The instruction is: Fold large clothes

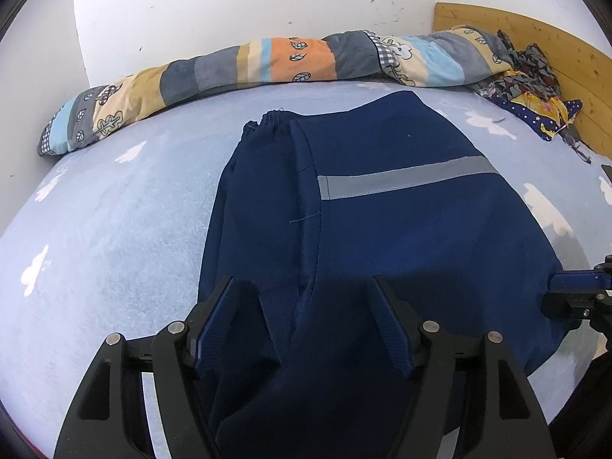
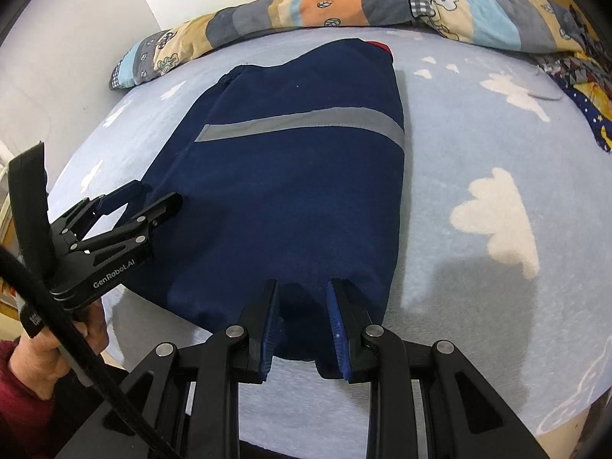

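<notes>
A navy blue garment [image 1: 382,222] with a grey reflective stripe [image 1: 405,179] lies folded on the light blue bed; it also shows in the right wrist view [image 2: 290,176]. My left gripper [image 1: 306,287] is open, its fingers spread over the garment's near left edge; it shows from the side in the right wrist view [image 2: 160,195]. My right gripper [image 2: 304,287] is open at the garment's near right corner, with cloth lying between its blue pads [image 2: 338,321]. Its tip shows in the left wrist view [image 1: 573,294].
A striped patchwork quilt [image 1: 244,72] is rolled along the wall at the back. A pile of patterned clothes [image 1: 531,88] lies by the wooden headboard [image 1: 566,46]. The bed sheet [image 2: 497,176] has white cloud prints. A hand in a red sleeve [image 2: 34,363] holds the left gripper.
</notes>
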The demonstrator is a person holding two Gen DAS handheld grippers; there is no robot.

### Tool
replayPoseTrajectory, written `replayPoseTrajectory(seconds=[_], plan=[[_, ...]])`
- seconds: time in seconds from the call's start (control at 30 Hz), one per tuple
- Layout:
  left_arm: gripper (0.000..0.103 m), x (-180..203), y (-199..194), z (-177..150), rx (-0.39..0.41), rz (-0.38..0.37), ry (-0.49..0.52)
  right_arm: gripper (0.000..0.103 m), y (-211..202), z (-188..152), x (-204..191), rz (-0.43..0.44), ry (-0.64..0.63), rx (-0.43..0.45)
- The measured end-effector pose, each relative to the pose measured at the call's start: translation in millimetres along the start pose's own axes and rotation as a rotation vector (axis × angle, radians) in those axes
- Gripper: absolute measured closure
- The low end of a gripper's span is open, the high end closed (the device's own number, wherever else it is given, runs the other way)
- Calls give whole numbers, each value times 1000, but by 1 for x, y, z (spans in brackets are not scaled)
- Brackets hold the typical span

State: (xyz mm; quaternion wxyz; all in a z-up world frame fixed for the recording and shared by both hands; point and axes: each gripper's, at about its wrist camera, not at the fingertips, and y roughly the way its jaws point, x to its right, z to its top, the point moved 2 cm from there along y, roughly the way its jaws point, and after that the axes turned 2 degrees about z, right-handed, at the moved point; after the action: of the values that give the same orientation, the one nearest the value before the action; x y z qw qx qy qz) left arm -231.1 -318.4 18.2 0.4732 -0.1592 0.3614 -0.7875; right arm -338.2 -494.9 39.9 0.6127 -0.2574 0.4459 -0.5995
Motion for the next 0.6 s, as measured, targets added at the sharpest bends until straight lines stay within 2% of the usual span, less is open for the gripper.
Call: replayPoseTrajectory(seconds=[0.17,0.6], plan=[[33,0,0,0,2,3,4,75,3,-2,-4,-22,-22,1],[32,2,2,2,10,15,13,75,4,-3,-1,-11,-11,1]])
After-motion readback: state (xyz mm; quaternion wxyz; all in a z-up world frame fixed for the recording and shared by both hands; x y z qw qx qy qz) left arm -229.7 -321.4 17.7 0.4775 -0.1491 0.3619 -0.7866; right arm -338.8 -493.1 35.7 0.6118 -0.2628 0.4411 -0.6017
